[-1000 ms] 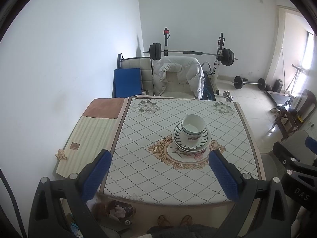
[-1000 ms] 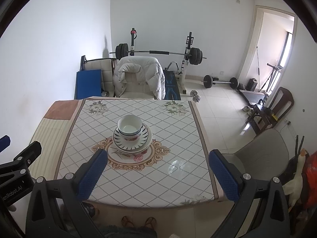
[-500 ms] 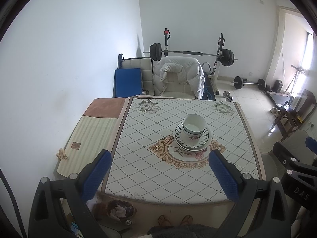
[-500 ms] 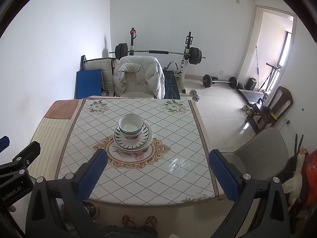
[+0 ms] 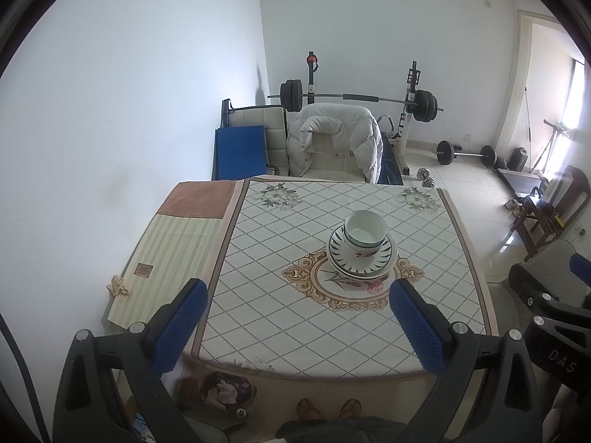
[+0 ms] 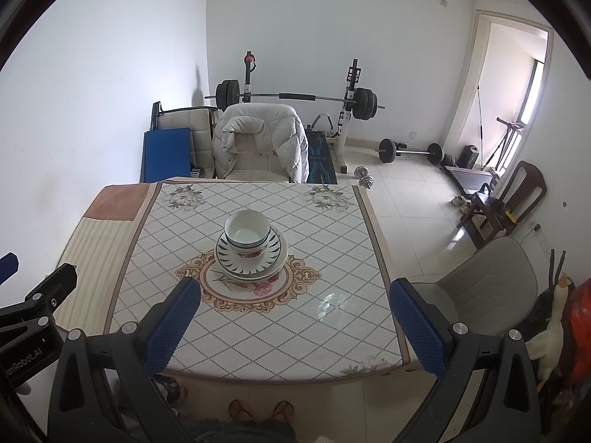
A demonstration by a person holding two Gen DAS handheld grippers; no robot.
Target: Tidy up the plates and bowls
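White bowls with a dark rim band [image 5: 365,232] [image 6: 247,230] sit nested on a stack of patterned plates [image 5: 364,260] [image 6: 251,258] near the middle of the table [image 5: 280,317] [image 6: 332,317]. Both grippers are held high, above the table's near edge and well back from the stack. My left gripper [image 5: 297,326] is open with nothing between its blue pads. My right gripper [image 6: 293,326] is open and empty too. Each gripper's black body shows at the side edge of the other's view.
A chair draped with a white jacket [image 5: 336,144] stands at the table's far side, a barbell rack [image 6: 295,98] behind it. A grey chair [image 6: 487,288] is at the table's right. A striped mat [image 5: 173,254] covers the table's left part. The person's feet [image 6: 260,408] show below.
Both views have drifted slightly backward and up, so the plate stack sits a little farther away. The stack itself has not moved and both grippers stay open.
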